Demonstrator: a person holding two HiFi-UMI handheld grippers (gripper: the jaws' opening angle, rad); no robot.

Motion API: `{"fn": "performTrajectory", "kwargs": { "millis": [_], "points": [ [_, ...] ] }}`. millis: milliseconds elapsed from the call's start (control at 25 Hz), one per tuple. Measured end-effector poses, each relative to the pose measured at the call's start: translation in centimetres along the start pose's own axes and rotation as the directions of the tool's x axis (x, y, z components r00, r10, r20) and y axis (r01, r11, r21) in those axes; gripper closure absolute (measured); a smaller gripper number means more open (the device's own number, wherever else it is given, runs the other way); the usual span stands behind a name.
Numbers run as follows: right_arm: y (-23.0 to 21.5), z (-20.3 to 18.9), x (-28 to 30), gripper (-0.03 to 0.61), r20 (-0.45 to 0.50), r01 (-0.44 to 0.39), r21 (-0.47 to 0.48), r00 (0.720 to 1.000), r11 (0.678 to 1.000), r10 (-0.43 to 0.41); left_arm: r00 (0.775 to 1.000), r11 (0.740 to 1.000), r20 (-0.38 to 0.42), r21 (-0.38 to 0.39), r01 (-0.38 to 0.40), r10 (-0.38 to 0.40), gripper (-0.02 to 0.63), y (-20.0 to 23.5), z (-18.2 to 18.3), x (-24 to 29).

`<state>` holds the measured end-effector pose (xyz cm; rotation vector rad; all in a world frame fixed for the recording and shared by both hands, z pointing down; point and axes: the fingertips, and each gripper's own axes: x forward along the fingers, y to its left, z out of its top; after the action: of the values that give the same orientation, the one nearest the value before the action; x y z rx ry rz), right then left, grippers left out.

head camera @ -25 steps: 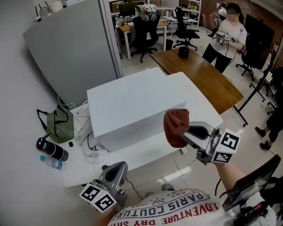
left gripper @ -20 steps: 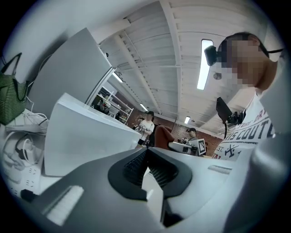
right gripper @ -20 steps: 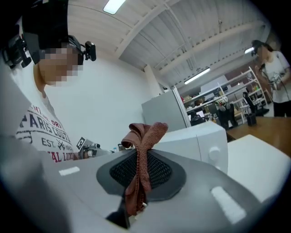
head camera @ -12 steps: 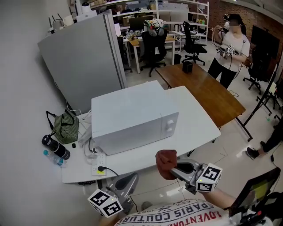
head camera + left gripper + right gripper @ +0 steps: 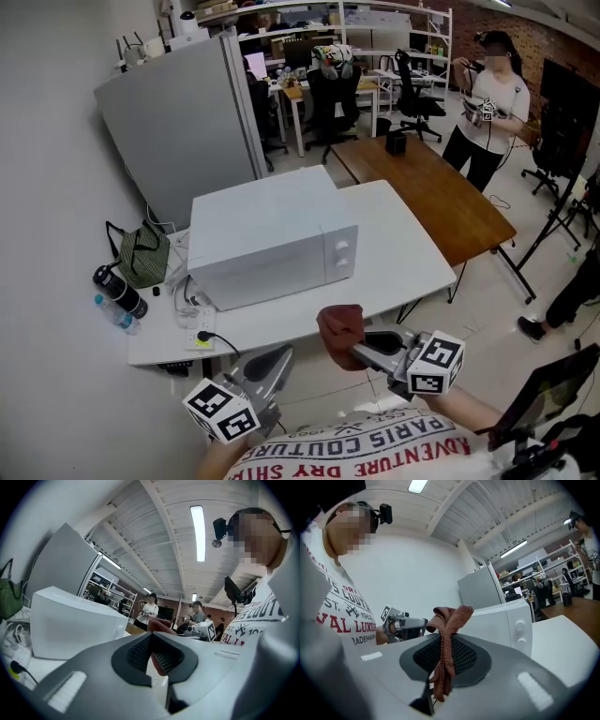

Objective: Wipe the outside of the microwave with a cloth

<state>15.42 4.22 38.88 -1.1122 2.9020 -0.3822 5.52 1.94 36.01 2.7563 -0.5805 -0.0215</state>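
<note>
**A:** what's the right hand-held gripper [image 5: 361,349] doing?

**B:** jaws pinched on the cloth [image 5: 339,324]. I've got it by a bunched fold, so a wad stands proud of the tips and a tail hangs below. The wad would be my wiping face, I reckon

**A:** touching the microwave [image 5: 267,239]?

**B:** no, well apart. It sits on the white worktop [image 5: 403,253] with door and knobs facing me. I'm holding the cloth off the worktop's front edge, lined up with the front face (the right gripper view shows the knobs just past the cloth)

**A:** and the left one?

**B:** left hand-held gripper [image 5: 277,356] is low, near my body, jaws together with nothing in them. I'm keeping it clear of the wiping path, and it's free to steady the box if it slides

**A:** anything to watch?

**B:** the power strip [image 5: 200,335] and its cable by the microwave's left corner. I'd keep the cloth's tail off those, so best to start on the front or top
</note>
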Motion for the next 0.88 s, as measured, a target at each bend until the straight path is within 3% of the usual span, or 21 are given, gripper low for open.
{"fn": "performTrajectory", "kwargs": {
  "millis": [880],
  "points": [
    [1.2, 0.4, -0.8, 0.537, 0.029, -0.041, 0.013, 0.999, 0.999, 0.04, 1.0, 1.0, 0.0, -0.001, 0.001, -0.001, 0.609, -1.6, -0.4, 0.1]
  ]
}}
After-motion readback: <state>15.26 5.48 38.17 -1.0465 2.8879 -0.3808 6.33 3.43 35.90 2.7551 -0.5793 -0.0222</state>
